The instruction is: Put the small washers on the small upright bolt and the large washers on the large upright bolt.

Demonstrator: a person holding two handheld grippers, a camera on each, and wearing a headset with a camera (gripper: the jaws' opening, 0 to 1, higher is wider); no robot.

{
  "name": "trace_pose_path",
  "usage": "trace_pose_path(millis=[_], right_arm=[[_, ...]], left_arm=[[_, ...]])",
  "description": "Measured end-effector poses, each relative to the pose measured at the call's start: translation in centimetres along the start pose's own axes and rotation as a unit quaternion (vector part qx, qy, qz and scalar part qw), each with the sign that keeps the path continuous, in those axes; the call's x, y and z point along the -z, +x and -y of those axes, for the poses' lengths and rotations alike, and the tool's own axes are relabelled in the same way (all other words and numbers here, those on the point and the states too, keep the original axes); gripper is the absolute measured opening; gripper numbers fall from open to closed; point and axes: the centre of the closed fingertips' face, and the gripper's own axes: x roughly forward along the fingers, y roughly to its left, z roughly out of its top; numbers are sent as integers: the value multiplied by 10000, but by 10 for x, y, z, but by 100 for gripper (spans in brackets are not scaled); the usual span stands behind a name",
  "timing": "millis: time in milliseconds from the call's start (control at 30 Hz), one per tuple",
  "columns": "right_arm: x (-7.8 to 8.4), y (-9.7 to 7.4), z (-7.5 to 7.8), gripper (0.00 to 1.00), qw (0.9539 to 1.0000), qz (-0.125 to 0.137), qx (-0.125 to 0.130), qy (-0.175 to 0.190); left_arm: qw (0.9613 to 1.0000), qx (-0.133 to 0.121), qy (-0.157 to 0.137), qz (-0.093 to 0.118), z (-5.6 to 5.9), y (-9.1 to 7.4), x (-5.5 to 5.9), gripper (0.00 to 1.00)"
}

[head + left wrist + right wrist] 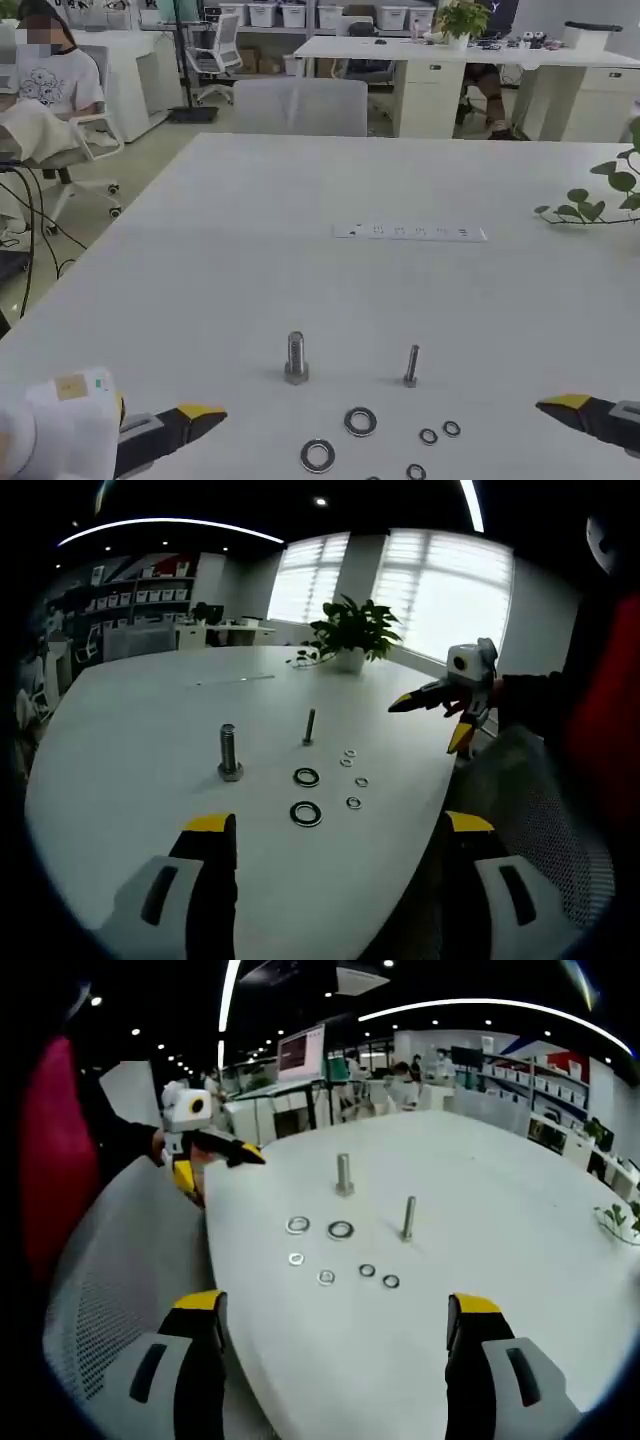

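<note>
A white, smooth surface (300,250) carries two steel bolts standing on their heads, threads up. The large bolt (296,358) is thick and stubby with a hexagonal head; the small bolt (411,366), just to its right in the head view, is a thin pin. In front of them, nearer the person, lie the washers, all flat on the surface and none on a bolt yet. Two large washers (360,421) are dark grey rings below the large bolt, and several small washers (428,436) are scattered near the small bolt's base. The left claw (190,430) hovers at the lower left, jaws spread wide and holding nothing; its own view shows black jaws with yellow tips well apart. The right claw (335,1305) is likewise spread and empty, hanging short of the washers. The washers look thin, rigid, light and slick, likely metal on a hard top, so they will probably slide or flip rather than lift. The safest hold seems to be pinching a ring across its rim, or tipping one edge up first. The small ones leave little to grip. The bolts look stable, but the small one could topple if knocked.
</note>
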Motion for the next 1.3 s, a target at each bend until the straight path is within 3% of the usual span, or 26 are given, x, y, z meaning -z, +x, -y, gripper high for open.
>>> trace_pose_path(millis=[667,1300], right_arm=[[-3,1,0,90,9998,-117,-94,-110],[-22,19,4,87,9979,-264,-323,-497]], left_arm=[[10000,-20,2,5,1,0,0,82],[10000,-67,-8,63,3,1,-1,81]])
